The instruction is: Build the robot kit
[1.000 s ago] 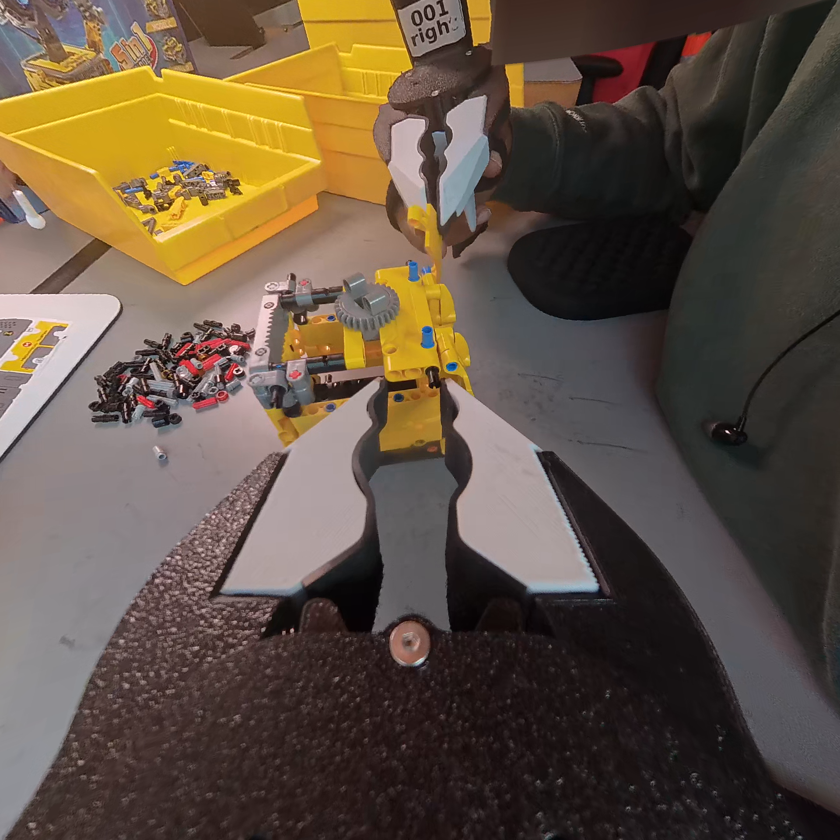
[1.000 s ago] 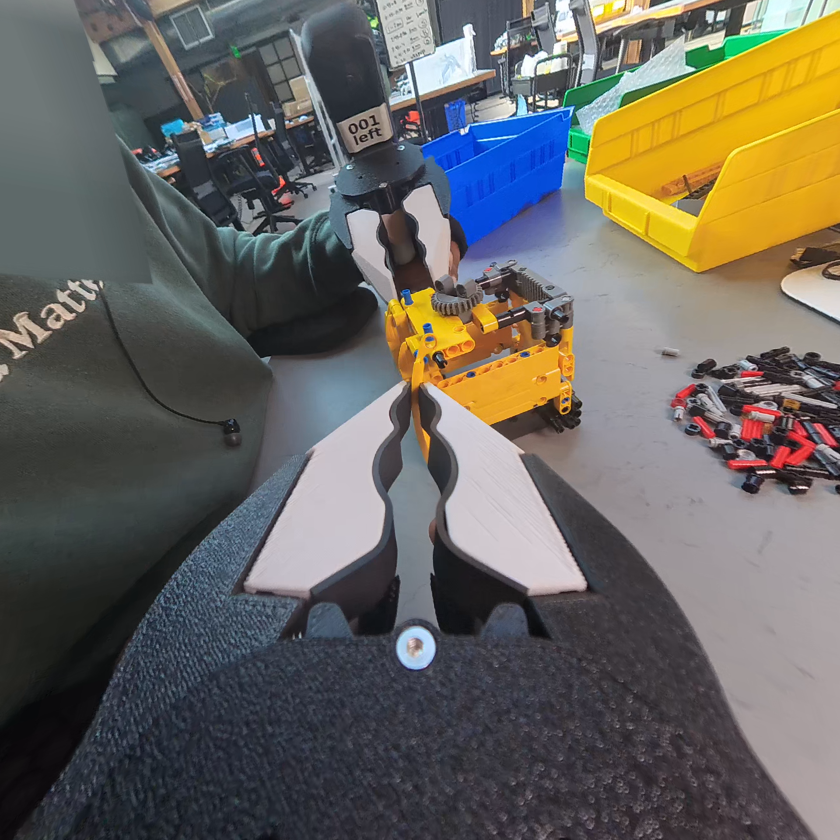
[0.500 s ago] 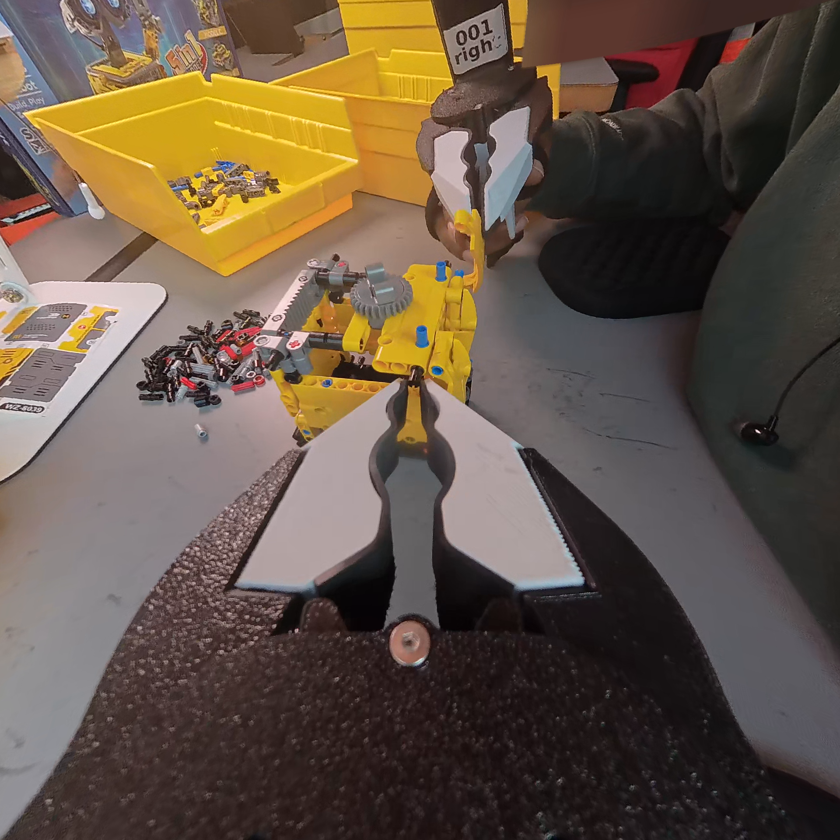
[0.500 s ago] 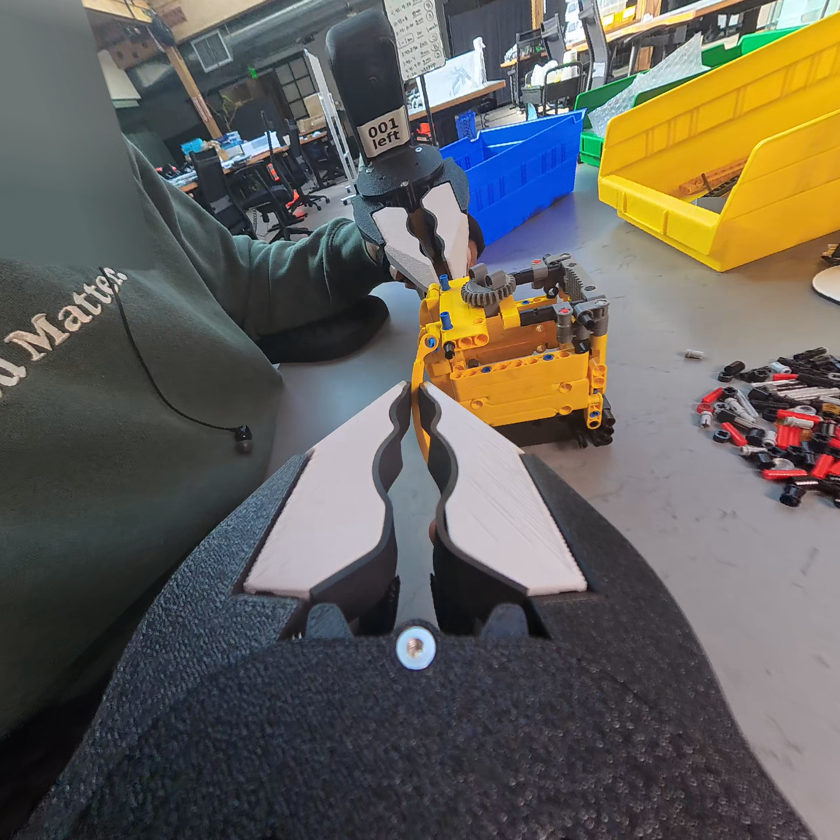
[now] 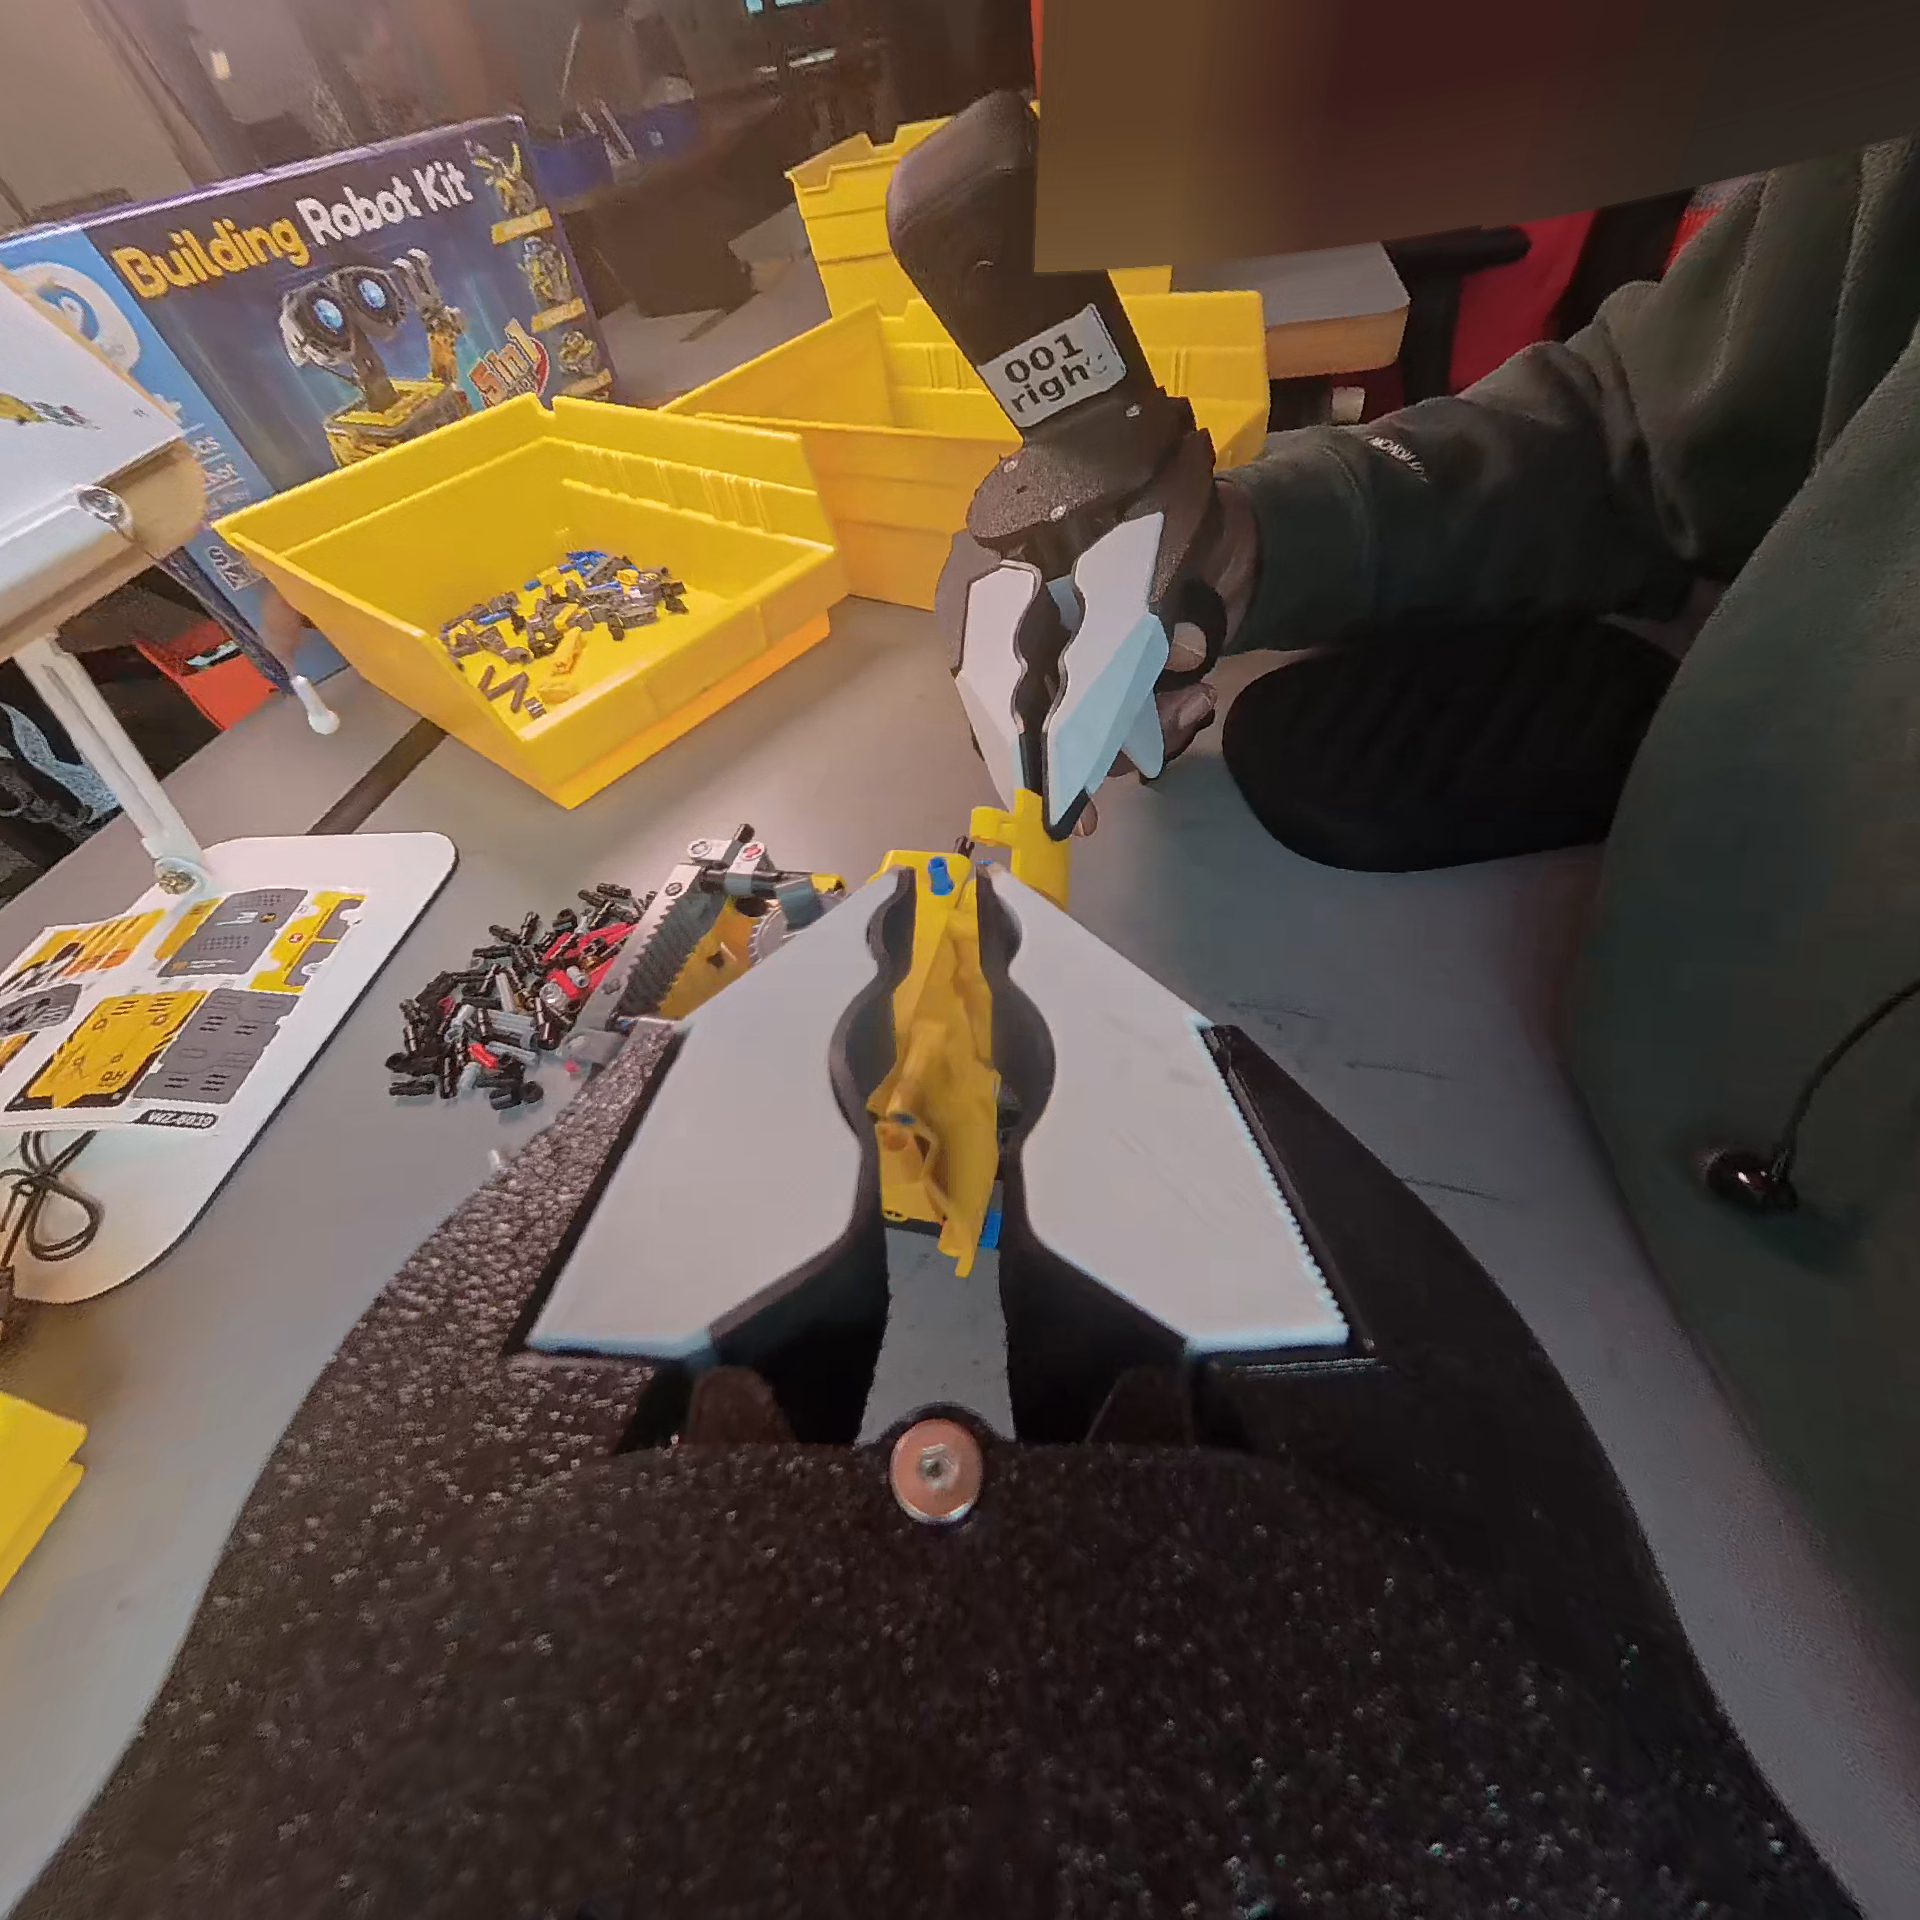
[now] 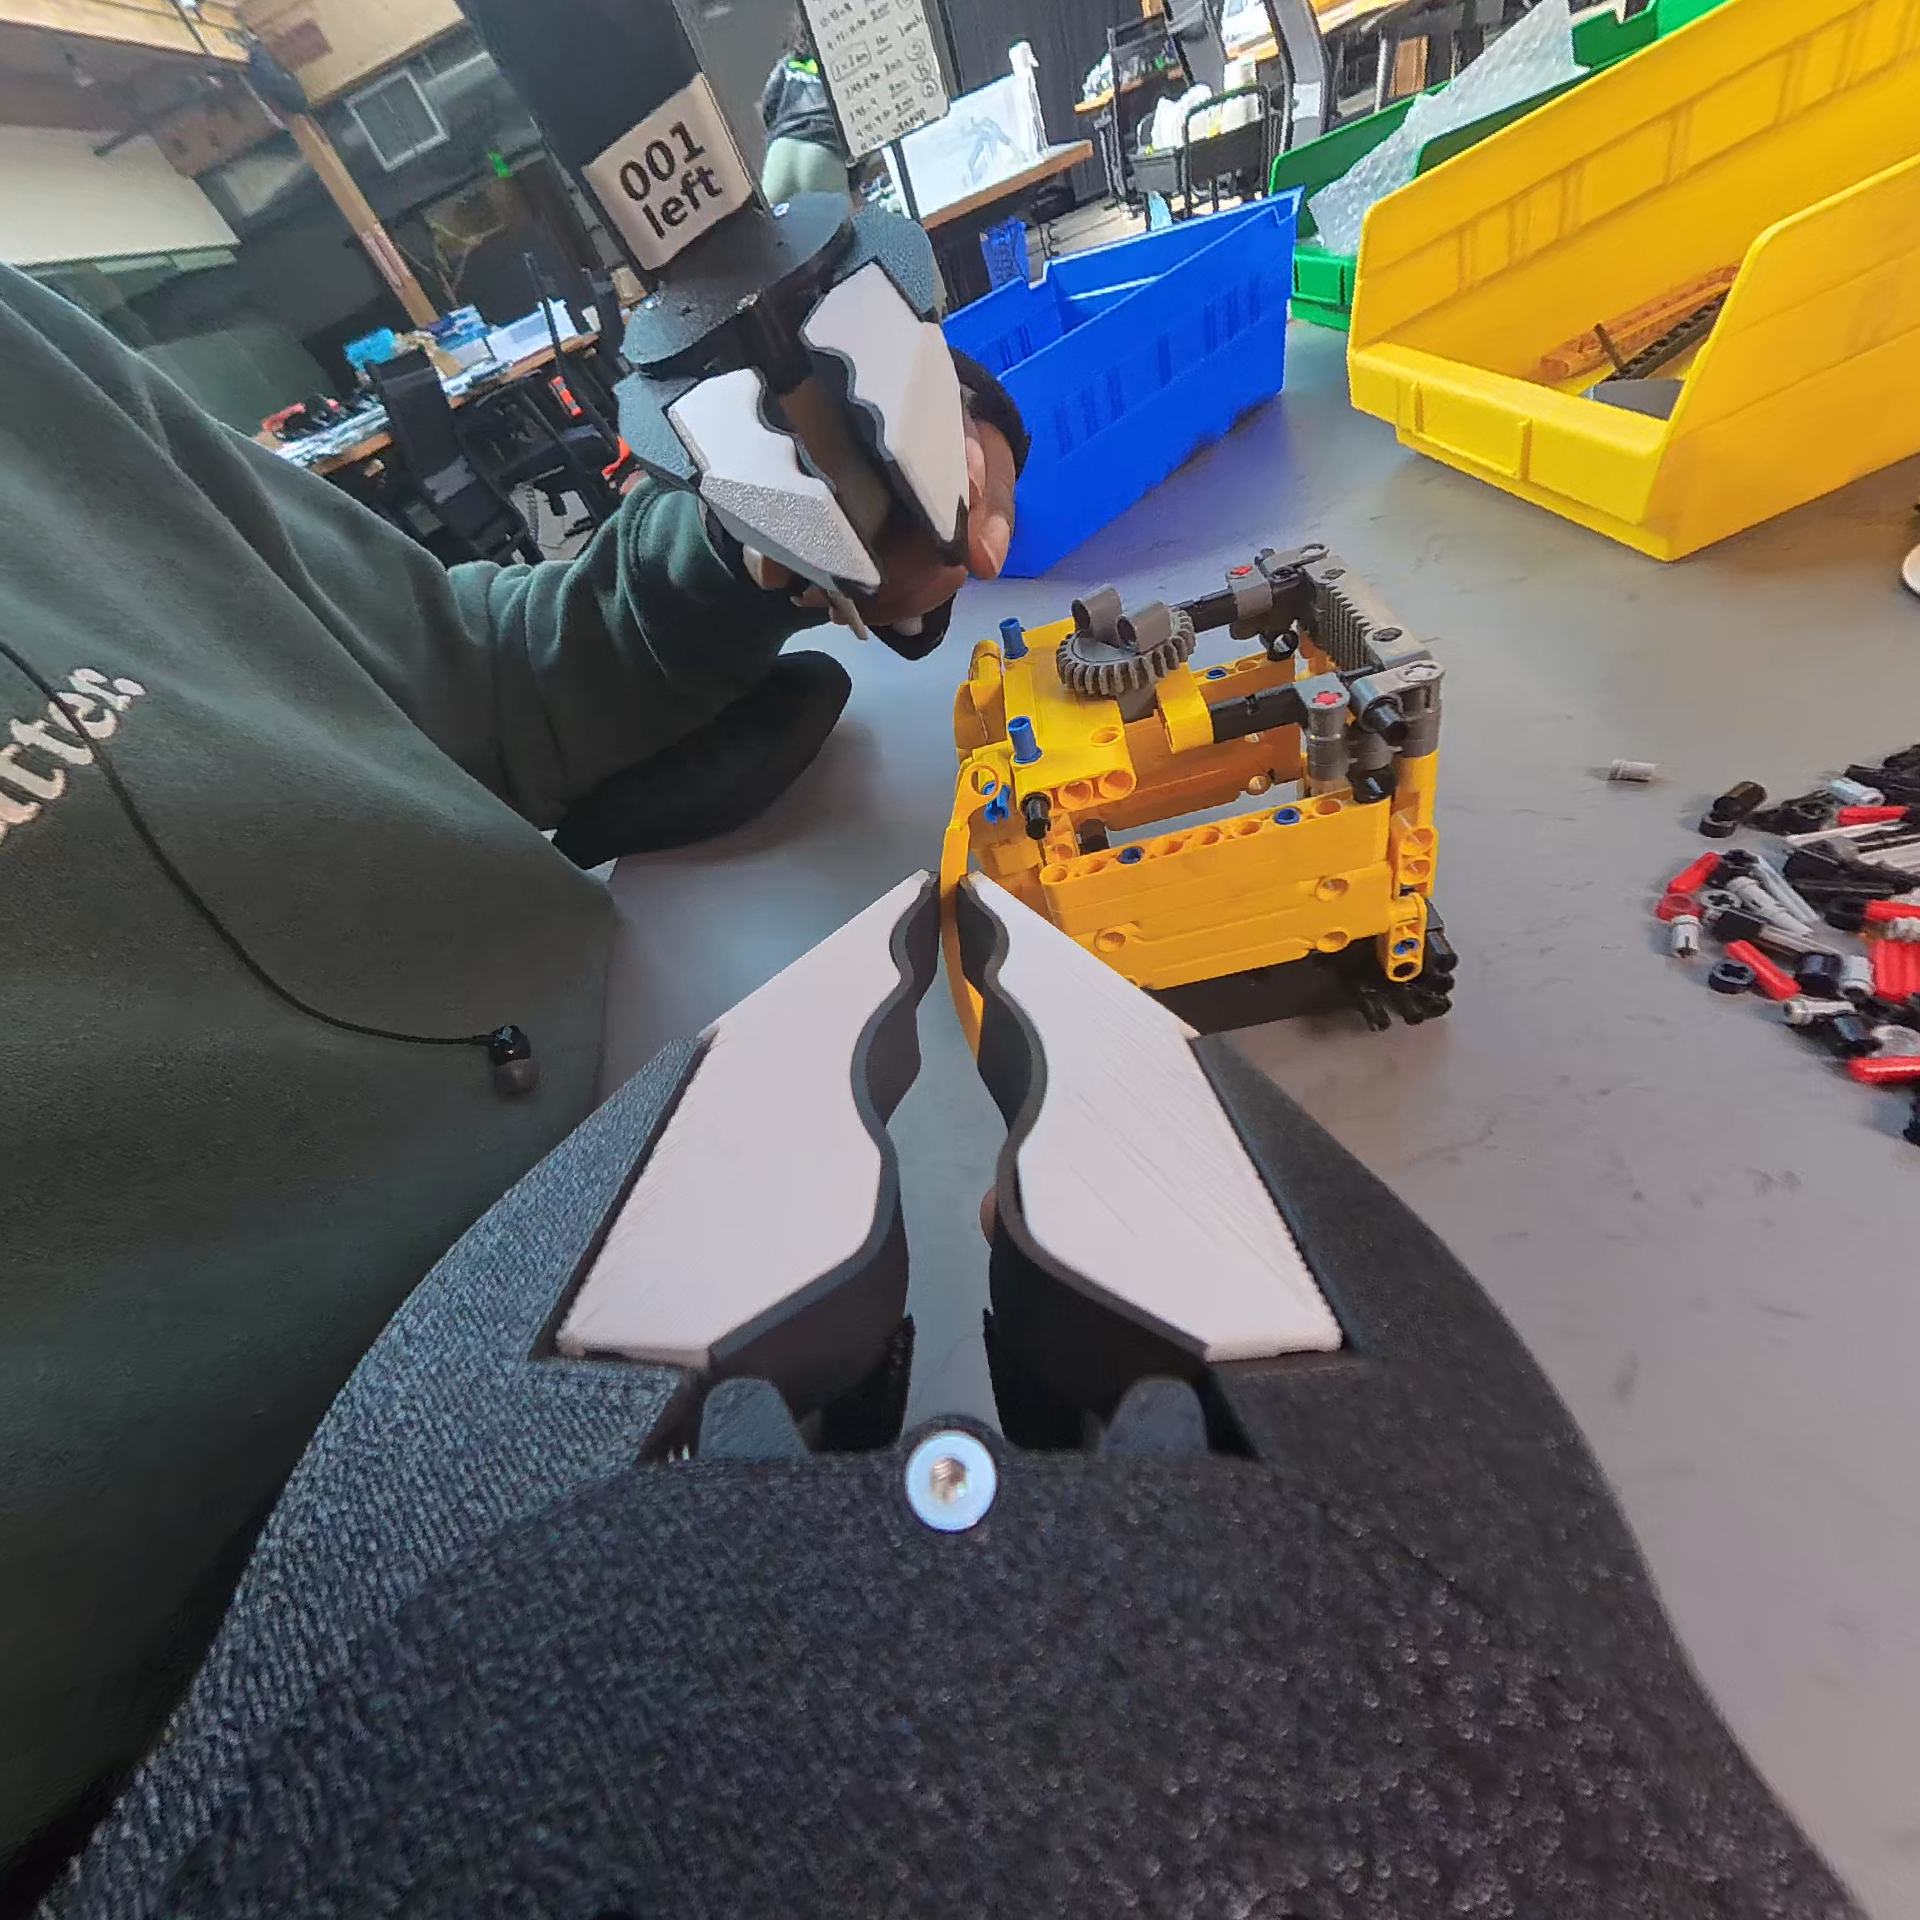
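A yellow brick-built model (image 6: 1195, 831) with a grey gear on top stands on the grey table. It also shows in the left wrist view (image 5: 717, 956), partly behind my fingers. My left gripper (image 5: 942, 883) hovers above the model, its jaws a narrow gap apart with nothing between them. In the right wrist view the left gripper (image 6: 914, 569) is raised up and to the left of the model, clear of it. My right gripper (image 6: 948, 883) is shut on a thin curved yellow piece (image 6: 951, 831) at the model's near left corner. The left wrist view shows the right gripper (image 5: 1042, 821) there too.
A pile of small black, red and grey parts (image 5: 499, 1018) lies beside the model, also in the right wrist view (image 6: 1829, 904). Behind are a yellow bin with parts (image 5: 540, 582), a kit box (image 5: 343, 281), an instruction sheet (image 5: 156, 987), a blue bin (image 6: 1132, 353) and yellow bins (image 6: 1662, 312). A person's green sleeve (image 6: 520, 644) rests on the table.
My left gripper has let go of the model, narrowed and lifted above it. My right gripper has carried the yellow piece down to the model's corner.
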`<state>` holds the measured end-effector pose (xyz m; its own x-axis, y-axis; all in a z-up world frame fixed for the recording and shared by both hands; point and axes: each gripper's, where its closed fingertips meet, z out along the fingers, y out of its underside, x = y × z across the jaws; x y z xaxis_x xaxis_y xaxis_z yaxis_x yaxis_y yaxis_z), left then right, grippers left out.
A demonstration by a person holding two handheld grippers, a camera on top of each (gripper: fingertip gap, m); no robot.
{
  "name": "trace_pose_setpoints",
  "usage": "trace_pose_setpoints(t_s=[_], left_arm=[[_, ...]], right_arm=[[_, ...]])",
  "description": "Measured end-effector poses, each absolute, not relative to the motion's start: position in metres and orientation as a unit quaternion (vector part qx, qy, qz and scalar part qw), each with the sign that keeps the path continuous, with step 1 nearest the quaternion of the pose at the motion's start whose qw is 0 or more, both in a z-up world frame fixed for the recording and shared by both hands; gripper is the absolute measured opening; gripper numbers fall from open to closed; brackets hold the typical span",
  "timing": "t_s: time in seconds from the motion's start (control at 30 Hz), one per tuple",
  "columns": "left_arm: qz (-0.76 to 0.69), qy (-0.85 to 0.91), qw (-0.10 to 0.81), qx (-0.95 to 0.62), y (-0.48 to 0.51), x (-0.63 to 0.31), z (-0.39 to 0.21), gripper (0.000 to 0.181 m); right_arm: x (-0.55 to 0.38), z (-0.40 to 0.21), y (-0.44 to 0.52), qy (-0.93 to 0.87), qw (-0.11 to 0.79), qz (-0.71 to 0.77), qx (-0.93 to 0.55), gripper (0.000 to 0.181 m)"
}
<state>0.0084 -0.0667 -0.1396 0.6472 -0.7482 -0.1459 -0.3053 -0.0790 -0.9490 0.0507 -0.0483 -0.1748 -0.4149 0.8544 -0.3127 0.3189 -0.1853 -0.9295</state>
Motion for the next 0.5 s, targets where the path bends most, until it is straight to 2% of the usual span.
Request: trace_pose_setpoints(t_s=[0.23,0.33,0.5], left_arm=[[-0.211,0.407,0.520,-0.721,-0.062,0.044,-0.143,0.019],[-0.254,0.410,0.505,-0.716,-0.067,0.058,-0.138,0.009],[-0.271,0.398,0.468,-0.741,-0.065,0.059,-0.144,0.007]], right_arm=[[0.056,-0.156,-0.068,-0.604,0.248,0.623,-0.431,0.002],[0.057,-0.151,-0.071,-0.610,0.266,0.620,-0.415,0.002],[0.057,-0.156,-0.068,-0.620,0.273,0.602,-0.423,0.003]])
